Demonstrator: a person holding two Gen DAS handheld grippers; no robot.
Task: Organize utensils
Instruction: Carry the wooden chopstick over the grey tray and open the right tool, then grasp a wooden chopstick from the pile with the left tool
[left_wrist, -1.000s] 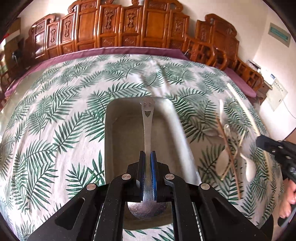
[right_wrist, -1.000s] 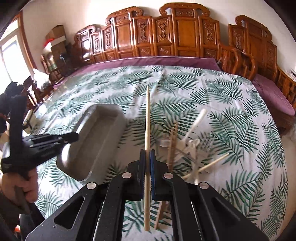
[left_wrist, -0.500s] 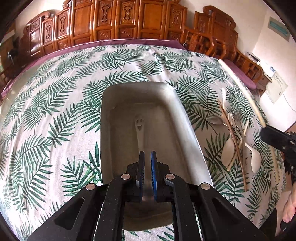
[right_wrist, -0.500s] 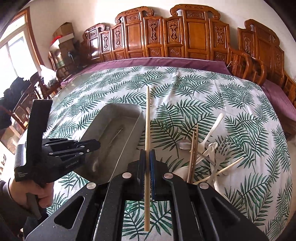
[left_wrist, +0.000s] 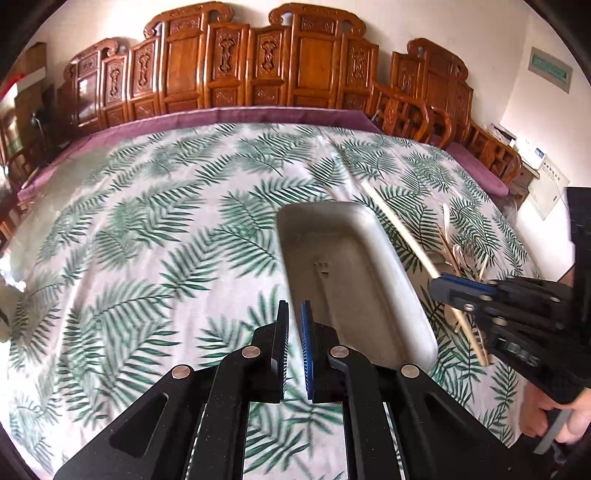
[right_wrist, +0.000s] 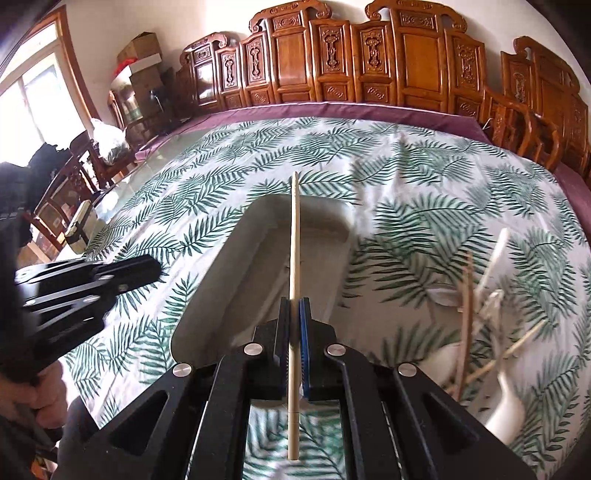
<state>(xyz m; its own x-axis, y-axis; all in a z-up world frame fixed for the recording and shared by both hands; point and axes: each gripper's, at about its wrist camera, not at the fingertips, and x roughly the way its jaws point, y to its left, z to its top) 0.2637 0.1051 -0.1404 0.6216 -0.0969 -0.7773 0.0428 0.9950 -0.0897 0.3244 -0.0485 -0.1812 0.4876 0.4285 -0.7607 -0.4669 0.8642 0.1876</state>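
Note:
A metal spoon (left_wrist: 324, 275) with a smiley cut-out lies inside the grey metal tray (left_wrist: 406, 280) on the leaf-print cloth. My left gripper (left_wrist: 293, 310) hovers just left of the tray's near end, its jaws almost together with nothing between them. My right gripper (right_wrist: 294, 306) is shut on a pale wooden chopstick (right_wrist: 294, 236), which points forward over the tray (right_wrist: 221, 273). In the left wrist view the right gripper (left_wrist: 437, 288) comes in from the right with the chopstick (left_wrist: 399, 225) slanting beside the tray's right rim.
A loose pile of white spoons, wooden chopsticks and a fork (right_wrist: 480, 295) lies right of the tray, and shows in the left wrist view as the pile (left_wrist: 461, 258). Carved wooden chairs (left_wrist: 258, 74) line the far side of the table. A person's hand (left_wrist: 554, 424) grips the right tool.
The spoon has left my left gripper and now lies in the tray; the left gripper has shifted left off the tray. My right gripper carried the chopstick leftward to above the tray.

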